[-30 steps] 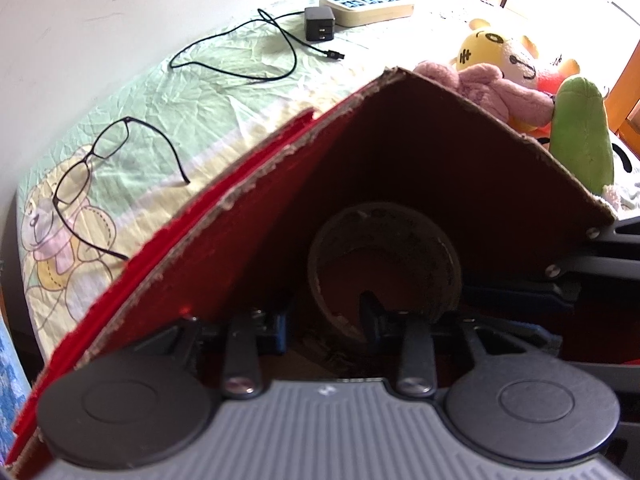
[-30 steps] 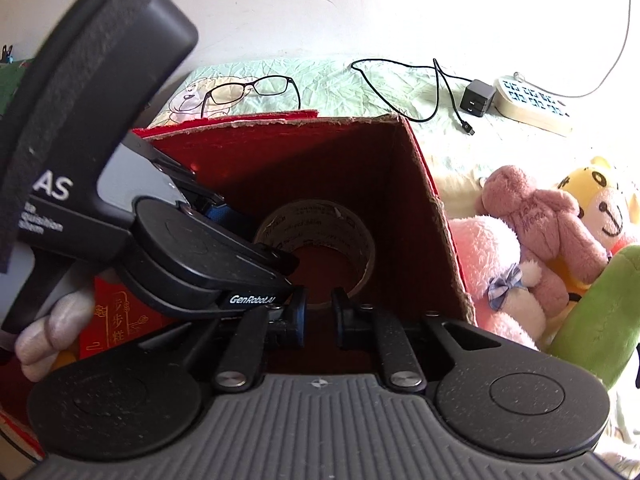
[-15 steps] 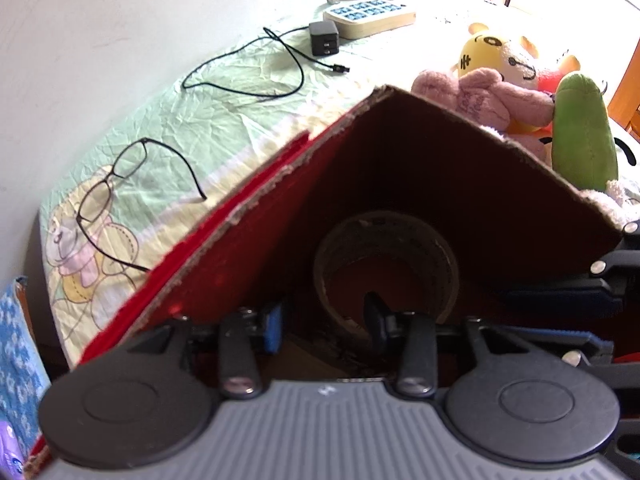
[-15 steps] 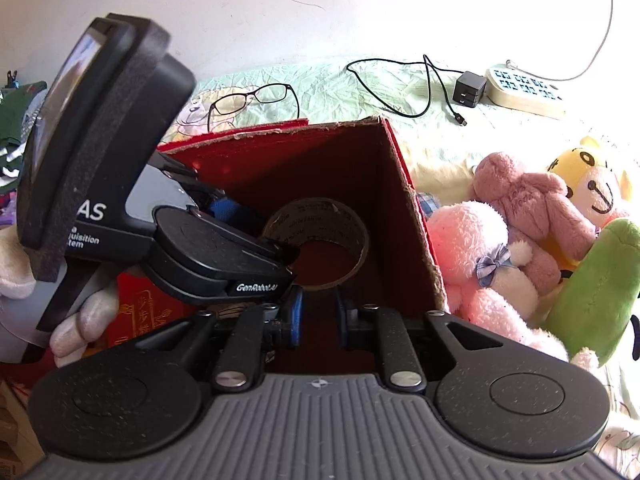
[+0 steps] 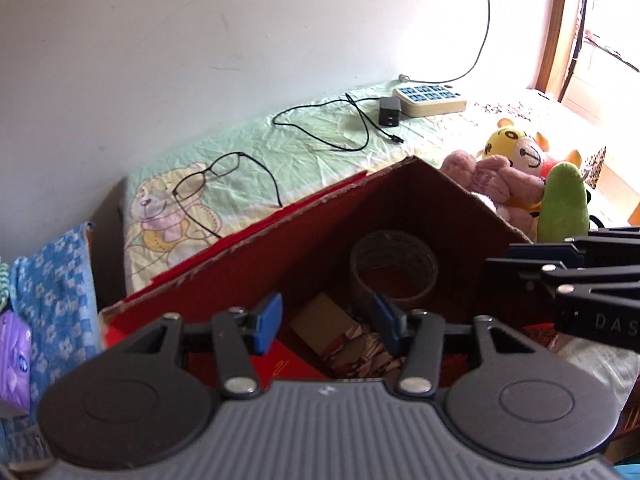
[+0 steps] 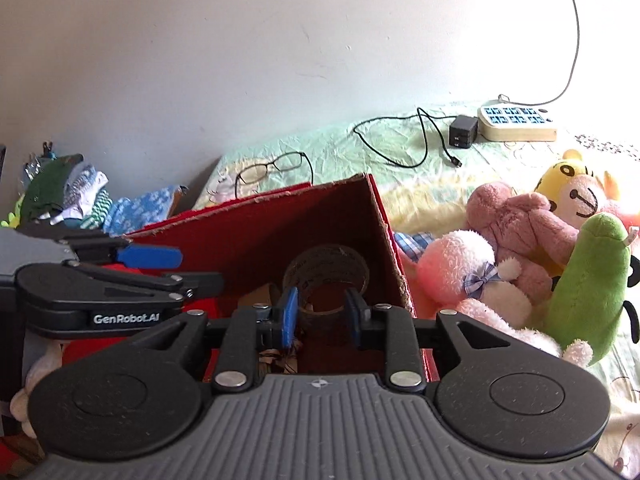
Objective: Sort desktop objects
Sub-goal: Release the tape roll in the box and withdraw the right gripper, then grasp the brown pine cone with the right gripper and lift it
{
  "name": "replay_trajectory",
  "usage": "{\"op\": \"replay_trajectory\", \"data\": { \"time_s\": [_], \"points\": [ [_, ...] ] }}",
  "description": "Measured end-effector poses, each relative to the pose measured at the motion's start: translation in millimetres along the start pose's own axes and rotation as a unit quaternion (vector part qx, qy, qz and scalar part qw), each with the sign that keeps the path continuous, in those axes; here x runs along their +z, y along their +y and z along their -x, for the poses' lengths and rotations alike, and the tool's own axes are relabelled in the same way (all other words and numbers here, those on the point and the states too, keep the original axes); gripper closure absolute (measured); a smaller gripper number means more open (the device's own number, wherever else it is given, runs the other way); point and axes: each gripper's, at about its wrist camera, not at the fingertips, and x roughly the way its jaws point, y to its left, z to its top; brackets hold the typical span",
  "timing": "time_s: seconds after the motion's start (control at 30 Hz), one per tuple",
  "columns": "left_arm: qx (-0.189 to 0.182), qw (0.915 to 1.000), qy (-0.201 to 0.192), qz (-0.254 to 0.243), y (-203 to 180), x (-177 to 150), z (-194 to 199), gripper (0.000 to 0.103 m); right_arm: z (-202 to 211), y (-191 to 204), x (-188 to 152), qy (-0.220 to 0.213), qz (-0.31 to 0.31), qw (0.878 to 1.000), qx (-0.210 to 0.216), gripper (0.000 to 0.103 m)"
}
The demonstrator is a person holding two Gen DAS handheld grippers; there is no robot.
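Note:
A roll of brown tape [image 5: 394,268] [image 6: 326,268] lies inside the red cardboard box [image 5: 420,200] [image 6: 300,220], leaning near its far corner. My left gripper [image 5: 326,322] hovers above the box's near side. Its jaws are opening and nothing is between them. My right gripper [image 6: 321,314] hangs over the box too, its jaws also opening and empty, with the tape roll showing beyond them. A small brown carton [image 5: 326,322] and a red packet [image 5: 296,364] lie on the box floor. Black glasses [image 5: 208,180] [image 6: 272,168] rest on the green sheet behind the box.
A black charger [image 5: 389,111] with its cable and a power strip [image 5: 430,100] lie at the back of the sheet. Plush toys, pink [image 6: 516,220], yellow [image 6: 576,192] and green [image 6: 592,280], crowd the box's right side. A blue towel [image 5: 52,280] lies to the left.
Both grippers have pulled back and up out of the box, and their jaws have widened. The tape roll stays in the box.

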Motion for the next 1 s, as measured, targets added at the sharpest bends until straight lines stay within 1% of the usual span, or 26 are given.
{"op": "replay_trajectory", "data": {
  "time_s": [0.1, 0.17, 0.23, 0.3, 0.4, 0.5, 0.57, 0.63, 0.7, 0.77, 0.8, 0.83, 0.93, 1.0],
  "points": [
    [0.014, 0.9995, -0.015, 0.023, -1.7, -12.5, 28.6, 0.047, 11.2, -0.8, 0.7, -0.011, 0.0, 0.999, 0.039, 0.074],
    [0.032, 0.9978, -0.037, 0.044, -4.8, -20.8, 48.8, 0.038, 13.0, -3.2, 1.2, -0.014, 0.024, 0.998, 0.065, 0.074],
    [0.056, 0.9952, -0.052, 0.061, -9.4, -28.8, 66.7, 0.038, 17.7, -1.4, 1.8, -0.013, 0.054, 0.994, 0.09, 0.074],
    [0.081, 0.9913, -0.062, 0.083, -16.3, -38.1, 83.2, 0.038, 22.6, -1.1, 2.2, 0.0, 0.073, 0.989, 0.131, 0.074],
    [0.108, 0.9868, -0.053, 0.108, -27.9, -50.7, 99.5, 0.039, 28.8, -3.4, 2.0, 0.015, 0.096, 0.977, 0.192, 0.074],
    [0.116, 0.9818, -0.038, 0.145, -36.7, -65.4, 109.4, 0.04, 35.2, -3.4, 0.3, 0.028, 0.131, 0.963, 0.232, 0.074],
    [0.135, 0.9773, -0.028, 0.161, -45.0, -76.0, 112.4, 0.039, 37.8, -4.8, -3.6, 0.041, 0.149, 0.955, 0.253, 0.074],
    [0.147, 0.9731, -0.013, 0.177, -54.7, -89.0, 110.7, 0.037, 36.2, -6.7, -9.9, 0.063, 0.161, 0.945, 0.277, 0.074],
    [0.15, 0.9692, 0.007, 0.195, -60.5, -102.3, 102.5, 0.036, 31.0, -8.1, -19.8, 0.088, 0.172, 0.937, 0.29, 0.074],
    [0.149, 0.9654, 0.027, 0.212, -65.2, -117.1, 90.7, 0.037, 22.8, -9.6, -31.3, 0.114, 0.177, 0.933, 0.292, 0.074],
    [0.149, 0.9638, 0.037, 0.218, -68.4, -125.0, 83.7, 0.038, 17.8, -10.2, -36.3, 0.128, 0.177, 0.932, 0.291, 0.074],
    [0.149, 0.9634, 0.047, 0.218, -71.2, -131.3, 76.7, 0.042, 11.9, -11.4, -41.4, 0.142, 0.173, 0.931, 0.287, 0.074],
    [0.126, 0.9651, 0.07, 0.219, -75.4, -143.5, 56.7, 0.042, -6.4, -19.4, -51.5, 0.183, 0.14, 0.934, 0.272, 0.074],
    [0.109, 0.9686, 0.074, 0.211, -77.1, -146.8, 46.4, 0.039, -16.4, -27.8, -55.4, 0.201, 0.104, 0.937, 0.268, 0.073]
  ]
}}
